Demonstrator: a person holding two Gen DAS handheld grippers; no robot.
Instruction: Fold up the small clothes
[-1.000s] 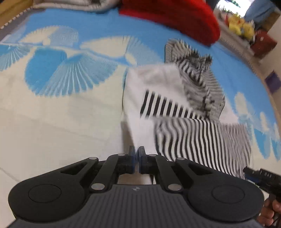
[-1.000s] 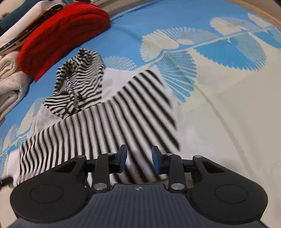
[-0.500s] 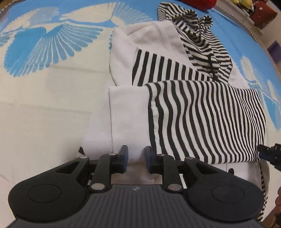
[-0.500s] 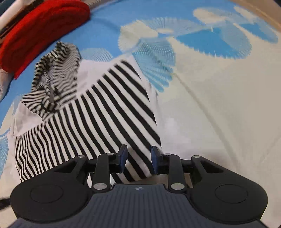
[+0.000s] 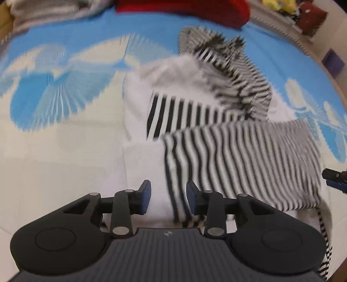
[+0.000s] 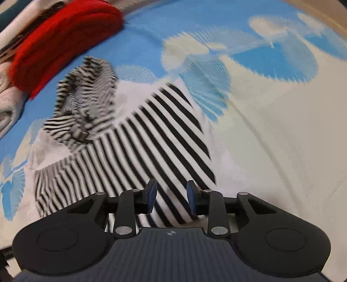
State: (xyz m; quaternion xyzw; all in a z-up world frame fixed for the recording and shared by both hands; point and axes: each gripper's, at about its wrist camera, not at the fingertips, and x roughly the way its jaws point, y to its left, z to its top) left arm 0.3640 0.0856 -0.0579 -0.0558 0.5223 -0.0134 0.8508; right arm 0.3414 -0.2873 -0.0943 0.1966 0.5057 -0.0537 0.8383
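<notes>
left gripper [image 5: 168,195]: black ribbed housing, a small pale logo at its front edge.
linkages: black arms, silver pivot screws, round caps flanking the logo.
pads [image 5: 144,197]: blue, flat, on black fingers.
right gripper [image 6: 171,196]: same black build, crosshair mark on the ribbed housing, blue pads.

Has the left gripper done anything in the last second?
Yes. The left gripper, shut a second ago, has just been opening; its fingers now stand apart over the striped hoodie, gripping nothing, with the red cushion back in view.

Motion-blurred striped hoodie [image 5: 227,134]
</notes>
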